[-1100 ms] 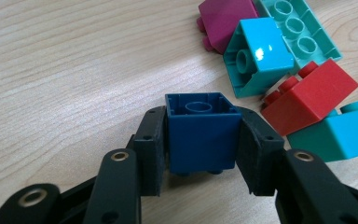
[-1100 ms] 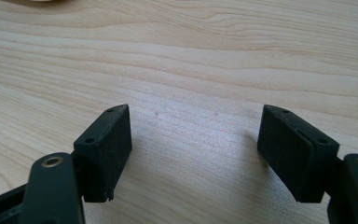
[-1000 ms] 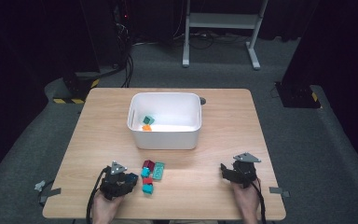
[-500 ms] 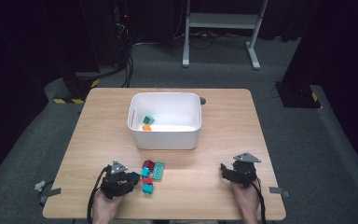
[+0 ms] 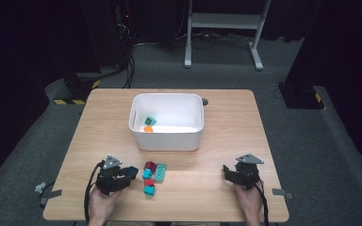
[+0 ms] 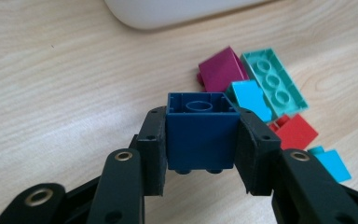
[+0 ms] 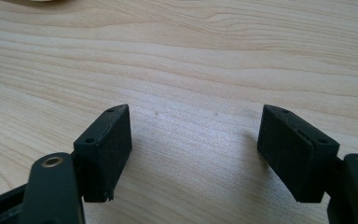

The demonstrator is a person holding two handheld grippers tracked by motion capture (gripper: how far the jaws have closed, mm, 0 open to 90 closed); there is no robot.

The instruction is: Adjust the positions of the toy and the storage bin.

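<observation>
Dark blue brick (image 6: 200, 133) is clamped between the pads of the left gripper (image 6: 200, 140) just above the table (image 6: 65, 84); its hollow underside, ringed inside, is disclosed by the left gripper view, while the high view renders it a dark block (image 5: 131, 171) beside loose bricks (image 5: 152, 177). Right gripper (image 7: 193, 149) is held open over bare wood.

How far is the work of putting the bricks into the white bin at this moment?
Done: two small bricks, one teal and one orange, lie inside the white bin. In hand: the left gripper clamps a dark blue brick. Left: a pile of bricks remains on the table. The right gripper is open on bare wood.
</observation>
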